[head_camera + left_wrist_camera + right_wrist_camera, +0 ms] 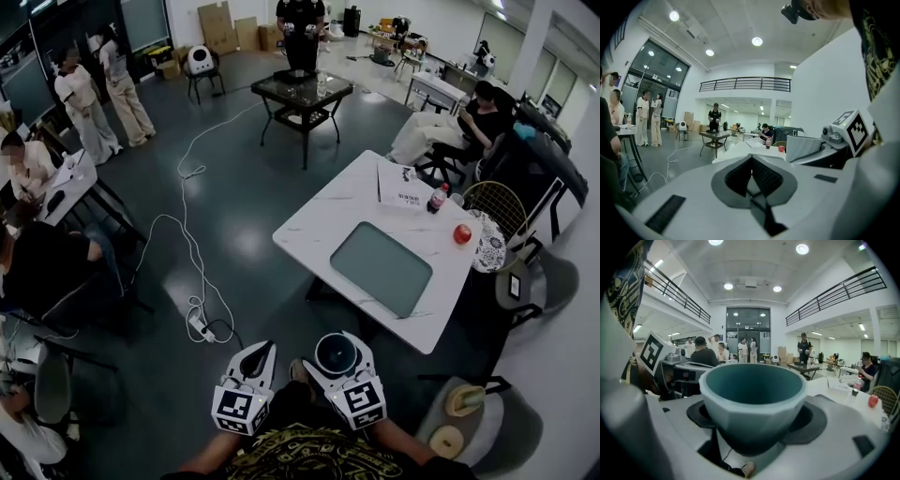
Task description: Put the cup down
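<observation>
Keep the right gripper (336, 347) clamped wide on the upright, faceted teal ceramic cup (752, 394) and lower it level onto the white marble-look table (328, 211), centre-right.

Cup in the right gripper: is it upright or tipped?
Upright. The cup sits rim-up between the jaws, and the head view looks straight down into its mouth.

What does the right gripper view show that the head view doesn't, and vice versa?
Only the right gripper view: the cup's faceted outer wall gripped between the right gripper's jaws, and balcony railings. Only the head view: the white table's grey inset panel, the floor cable. Both: the cup's teal inside, the table's bottle and red object.
</observation>
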A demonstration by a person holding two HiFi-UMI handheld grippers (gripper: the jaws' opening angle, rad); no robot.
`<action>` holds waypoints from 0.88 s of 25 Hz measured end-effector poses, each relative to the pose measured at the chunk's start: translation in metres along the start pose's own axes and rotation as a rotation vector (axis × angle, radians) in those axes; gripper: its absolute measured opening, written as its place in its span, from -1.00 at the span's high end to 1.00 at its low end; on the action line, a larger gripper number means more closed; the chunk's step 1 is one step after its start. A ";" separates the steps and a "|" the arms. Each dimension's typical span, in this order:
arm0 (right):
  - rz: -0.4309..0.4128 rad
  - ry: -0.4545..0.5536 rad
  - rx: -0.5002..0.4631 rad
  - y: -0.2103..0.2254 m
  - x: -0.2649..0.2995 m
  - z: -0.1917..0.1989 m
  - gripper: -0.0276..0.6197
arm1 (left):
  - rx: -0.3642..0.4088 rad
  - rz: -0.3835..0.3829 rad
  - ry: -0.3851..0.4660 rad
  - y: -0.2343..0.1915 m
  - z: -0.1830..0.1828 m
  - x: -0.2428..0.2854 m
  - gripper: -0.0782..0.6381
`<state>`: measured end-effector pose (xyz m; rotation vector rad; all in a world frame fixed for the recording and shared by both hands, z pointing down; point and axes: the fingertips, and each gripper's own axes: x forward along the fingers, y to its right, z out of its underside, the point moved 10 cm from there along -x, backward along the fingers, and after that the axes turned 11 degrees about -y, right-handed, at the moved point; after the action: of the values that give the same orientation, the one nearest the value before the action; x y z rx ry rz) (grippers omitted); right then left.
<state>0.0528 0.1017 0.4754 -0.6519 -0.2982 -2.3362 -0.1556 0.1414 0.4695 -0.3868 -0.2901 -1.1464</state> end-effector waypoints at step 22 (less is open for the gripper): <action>0.198 -0.016 0.141 0.108 0.037 -0.024 -0.26 | 0.096 0.225 -0.077 -0.017 -0.067 0.154 0.75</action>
<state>0.0929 -0.0074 0.4784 -0.6029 -0.3846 -2.1014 -0.1100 -0.0206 0.4754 -0.3696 -0.3588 -0.8948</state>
